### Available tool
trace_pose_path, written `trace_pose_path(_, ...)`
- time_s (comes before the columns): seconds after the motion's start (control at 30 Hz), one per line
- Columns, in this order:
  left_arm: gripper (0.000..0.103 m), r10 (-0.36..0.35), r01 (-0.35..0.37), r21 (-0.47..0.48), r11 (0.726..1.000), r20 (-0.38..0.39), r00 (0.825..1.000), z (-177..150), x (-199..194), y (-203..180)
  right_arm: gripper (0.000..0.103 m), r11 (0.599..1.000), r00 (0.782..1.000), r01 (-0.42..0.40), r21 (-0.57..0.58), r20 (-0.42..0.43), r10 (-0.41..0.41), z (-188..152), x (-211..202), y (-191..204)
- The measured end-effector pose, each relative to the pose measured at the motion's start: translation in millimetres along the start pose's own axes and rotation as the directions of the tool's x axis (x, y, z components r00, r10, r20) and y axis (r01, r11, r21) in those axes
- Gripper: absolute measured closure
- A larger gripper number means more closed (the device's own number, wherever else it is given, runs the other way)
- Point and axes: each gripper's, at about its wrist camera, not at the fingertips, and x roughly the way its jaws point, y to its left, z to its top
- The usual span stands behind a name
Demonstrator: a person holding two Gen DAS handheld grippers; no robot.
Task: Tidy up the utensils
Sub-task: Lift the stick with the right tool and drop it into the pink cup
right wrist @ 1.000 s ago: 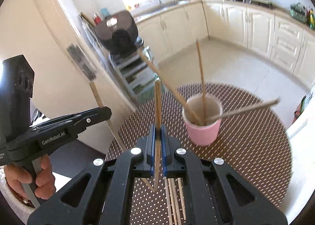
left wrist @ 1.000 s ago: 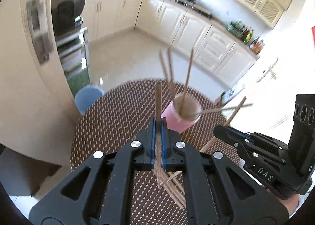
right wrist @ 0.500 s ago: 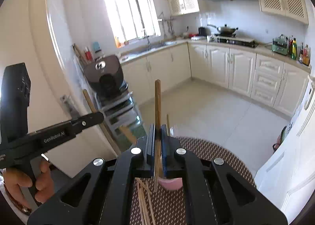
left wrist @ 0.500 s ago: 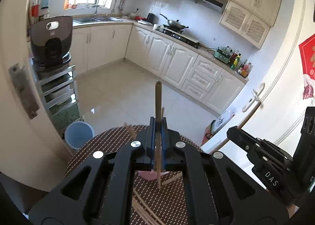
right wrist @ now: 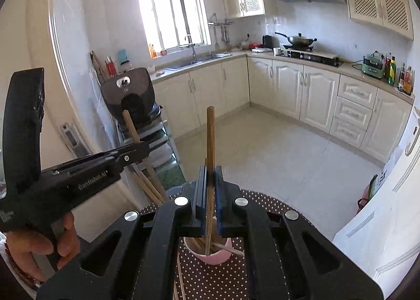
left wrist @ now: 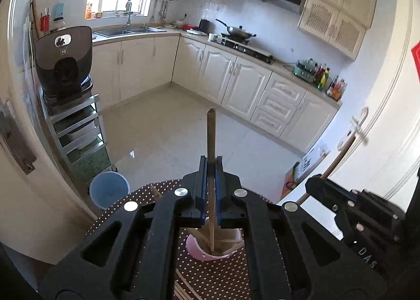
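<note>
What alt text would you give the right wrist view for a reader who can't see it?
The right gripper is shut on an upright wooden chopstick above a pink cup of chopsticks on a dotted table. At left, the left gripper holds another chopstick, kitchen behind.

Pink cup (left wrist: 195,246): mostly hidden behind left gripper (left wrist: 210,169) frame.
Loose chopsticks (left wrist: 183,290): cut off at bottom edge.
Cup contents: count indeterminable.
Hand (right wrist: 39,247): partly cut by left edge.
</note>
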Motion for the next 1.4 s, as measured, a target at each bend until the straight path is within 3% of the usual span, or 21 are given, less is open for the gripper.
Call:
trace_pose_path(0.73, 0.097, 0.006, 0.002, 0.06, 0.998, -0.13, 0.992, -59, -2, -2, 0.098, 0.998, 0.992, 0.013, 0.059, -0.123, -0.006, -39, 8, 12)
trace_pose_path(1.1, 0.095, 0.013, -0.005, 0.049, 0.999, -0.168, 0.986, -70, -19, 5, 0.095, 0.995, 0.993, 0.027, 0.099, -0.119, -0.015, -49, -9, 21)
trace_pose_path(1.17, 0.09, 0.013, -0.005, 0.046, 0.999, -0.17, 0.985, -72, -23, 7, 0.095, 0.994, 0.994, 0.033, 0.103, -0.112, -0.021, -51, -15, 23)
trace_pose_path(1.23, 0.075, 0.01, -0.004, 0.037, 0.999, -0.171, 0.985, -73, -28, 9, 0.093, 0.993, 0.994, 0.042, 0.107, -0.104, -0.031, -52, -19, 24)
trace_pose_path(1.27, 0.055, 0.009, -0.004, 0.029, 1.0, -0.166, 0.986, -73, -32, 11, 0.089, 0.993, 0.994, 0.049, 0.11, -0.099, -0.038, -53, -23, 25)
trace_pose_path(1.3, 0.049, 0.009, -0.006, 0.023, 1.0, -0.151, 0.988, -74, -37, 13, 0.087, 0.992, 0.994, 0.052, 0.111, -0.097, -0.042, -54, -25, 25)
trace_pose_path(1.4, 0.049, 0.007, -0.004, 0.022, 1.0, -0.147, 0.989, -76, -43, 17, 0.085, 0.992, 0.994, 0.062, 0.113, -0.096, -0.051, -59, -32, 27)
